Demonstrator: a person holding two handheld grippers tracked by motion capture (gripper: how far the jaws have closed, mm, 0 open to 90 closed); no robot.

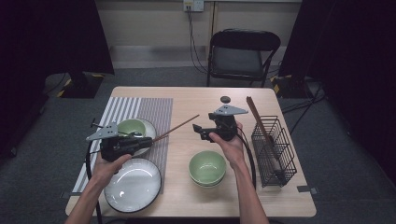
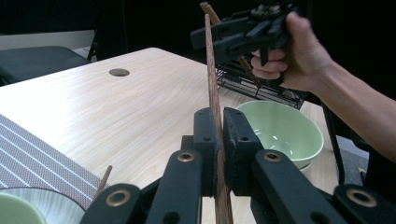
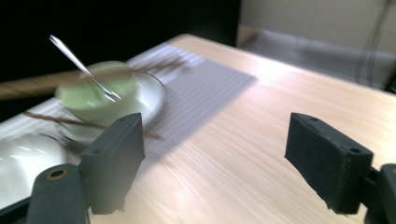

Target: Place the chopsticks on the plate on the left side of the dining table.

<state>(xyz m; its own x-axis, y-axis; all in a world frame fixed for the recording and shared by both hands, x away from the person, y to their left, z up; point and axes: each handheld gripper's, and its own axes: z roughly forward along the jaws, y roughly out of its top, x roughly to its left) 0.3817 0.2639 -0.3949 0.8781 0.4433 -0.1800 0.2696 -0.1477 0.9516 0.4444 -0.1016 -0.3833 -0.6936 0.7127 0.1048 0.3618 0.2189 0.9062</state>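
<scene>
My left gripper [image 1: 148,141] is shut on a brown chopstick [image 1: 176,128] that slants up and right over the table; in the left gripper view the stick [image 2: 211,70] stands clamped between the two pads. My right gripper [image 1: 197,129] is held in the air near the stick's far tip, with its jaws wide apart and nothing between them [image 3: 222,163]. The left gripper view has it at the top [image 2: 233,35], beside the stick's end. A small green bowl [image 1: 131,126] with a metal spoon [image 3: 79,65] sits on a white dish. A second chopstick [image 3: 65,121] lies across that dish.
A larger green bowl [image 1: 208,167] stands near the front middle. A white plate [image 1: 133,185] lies at the front left on a striped placemat [image 1: 140,109]. A black wire basket [image 1: 274,145] with chopsticks stands at the right. A folding chair [image 1: 243,51] is behind the table.
</scene>
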